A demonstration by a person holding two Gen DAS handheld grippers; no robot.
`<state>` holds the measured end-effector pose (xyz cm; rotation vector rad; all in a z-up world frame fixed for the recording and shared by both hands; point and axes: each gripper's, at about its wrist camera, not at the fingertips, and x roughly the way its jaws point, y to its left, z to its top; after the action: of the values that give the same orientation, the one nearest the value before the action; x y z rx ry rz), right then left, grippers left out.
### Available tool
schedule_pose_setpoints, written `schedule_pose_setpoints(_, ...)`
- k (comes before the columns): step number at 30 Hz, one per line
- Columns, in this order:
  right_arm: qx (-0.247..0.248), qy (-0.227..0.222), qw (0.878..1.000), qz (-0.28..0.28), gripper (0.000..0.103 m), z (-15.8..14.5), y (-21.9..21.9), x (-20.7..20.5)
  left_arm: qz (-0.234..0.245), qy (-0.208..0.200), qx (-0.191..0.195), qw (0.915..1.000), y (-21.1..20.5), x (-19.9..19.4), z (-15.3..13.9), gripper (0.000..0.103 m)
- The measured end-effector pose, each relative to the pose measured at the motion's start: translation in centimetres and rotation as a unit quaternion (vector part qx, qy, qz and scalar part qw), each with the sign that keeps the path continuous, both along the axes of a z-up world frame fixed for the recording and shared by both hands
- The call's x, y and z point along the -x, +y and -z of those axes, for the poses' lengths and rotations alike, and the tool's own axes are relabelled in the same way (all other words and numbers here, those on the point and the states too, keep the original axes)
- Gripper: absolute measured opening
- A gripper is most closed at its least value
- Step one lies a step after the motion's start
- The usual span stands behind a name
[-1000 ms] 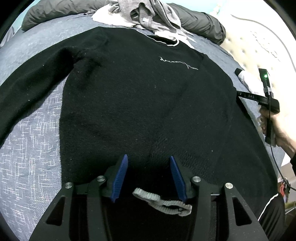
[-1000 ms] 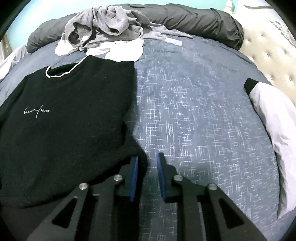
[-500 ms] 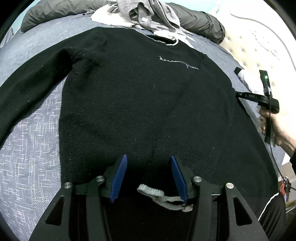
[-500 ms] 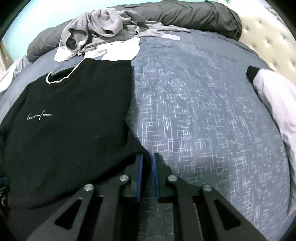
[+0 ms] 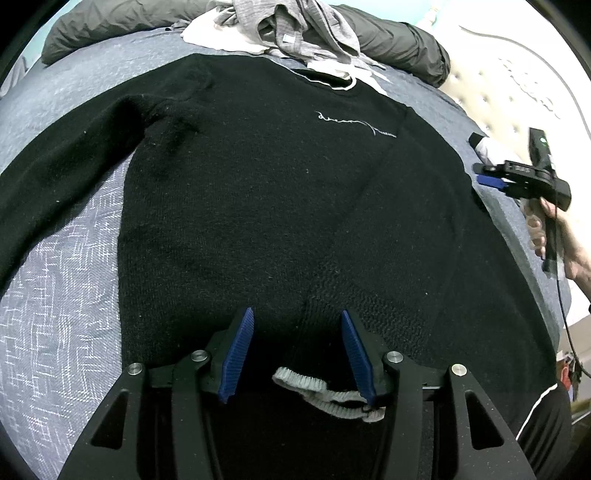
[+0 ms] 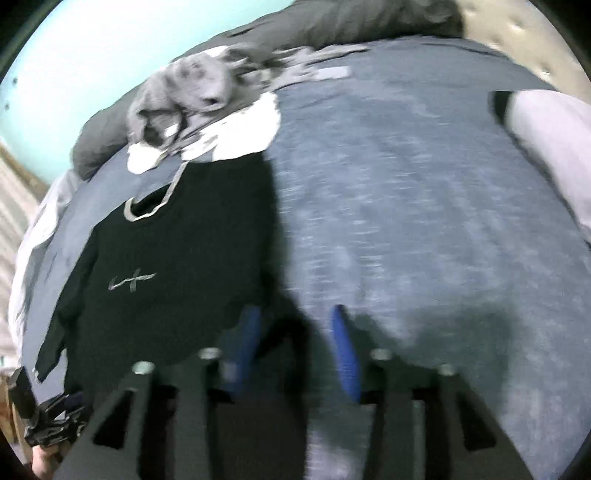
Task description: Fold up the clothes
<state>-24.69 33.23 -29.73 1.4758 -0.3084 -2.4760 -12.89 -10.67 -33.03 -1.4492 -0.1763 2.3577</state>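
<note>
A black sweater (image 5: 258,206) with small white chest lettering lies flat, front up, on the blue-grey patterned bed cover (image 5: 55,332). Its right sleeve is folded across the body, and the grey cuff (image 5: 325,391) lies between my left gripper's fingers. My left gripper (image 5: 295,332) is open over the sweater's lower body. My right gripper (image 6: 295,332) is open and lifted above the sweater's (image 6: 166,277) right edge, holding nothing; it also shows in the left wrist view (image 5: 517,177), held by a hand. The right wrist view is motion-blurred.
A heap of grey and white clothes (image 5: 288,29) lies beyond the collar, before a long dark grey bolster (image 5: 399,40). A white garment with a black cuff (image 6: 546,140) lies on the right. A tufted cream headboard (image 5: 517,92) stands at the right.
My right gripper, shut at the sweater's right edge, has opened and lifted up and away. My left gripper has hardly moved and stays open over the cuff.
</note>
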Motion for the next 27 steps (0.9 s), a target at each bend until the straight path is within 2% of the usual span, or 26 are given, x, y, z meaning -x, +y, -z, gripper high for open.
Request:
schedule_pose_setpoints(3,-0.011,-0.020,1.000,-0.007,0.041,1.3,-1.0,0.9,0.000,-0.001,-0.002,1.0000,-0.1,0.0,0.0,0.053)
schedule_pose_setpoints(4,-0.008,-0.025,1.000,-0.004,0.027,1.7,-0.9,1.1,0.001,-0.002,-0.003,1.0000,-0.1,0.0,0.0,0.053)
schedule_pose_setpoints(7,0.008,-0.023,1.000,0.010,0.015,2.1,-0.4,1.0,0.001,-0.003,-0.005,1.0000,-0.1,0.1,0.0,0.053)
schedule_pose_setpoints(11,0.043,-0.015,0.998,0.051,0.010,2.4,1.1,0.3,0.004,-0.001,-0.001,1.0000,0.0,0.0,0.0,0.055)
schedule_pose_setpoints(18,0.085,-0.012,0.991,0.102,0.010,2.8,2.1,-0.2,0.005,0.001,0.001,1.0000,0.1,-0.2,0.1,0.057)
schedule_pose_setpoints(21,0.072,-0.004,0.994,0.087,0.015,2.1,1.7,0.2,0.005,0.000,0.000,1.0000,0.1,-0.2,0.0,0.057)
schedule_pose_setpoints(24,0.045,0.019,0.996,0.070,0.015,0.6,1.0,0.6,0.004,0.000,0.000,1.0000,0.1,-0.2,0.1,0.057)
schedule_pose_setpoints(25,0.044,0.019,0.997,0.063,0.019,0.4,0.8,0.9,0.004,0.000,0.001,1.0000,0.2,-0.2,0.1,0.057)
schedule_pose_setpoints(26,0.043,0.016,0.997,0.055,0.031,0.3,0.5,1.3,0.004,0.000,0.001,1.0000,0.2,-0.2,0.1,0.057)
schedule_pose_setpoints(27,0.036,0.009,0.998,0.047,0.034,0.4,0.2,1.8,0.004,-0.001,0.001,1.0000,0.2,-0.2,0.0,0.058)
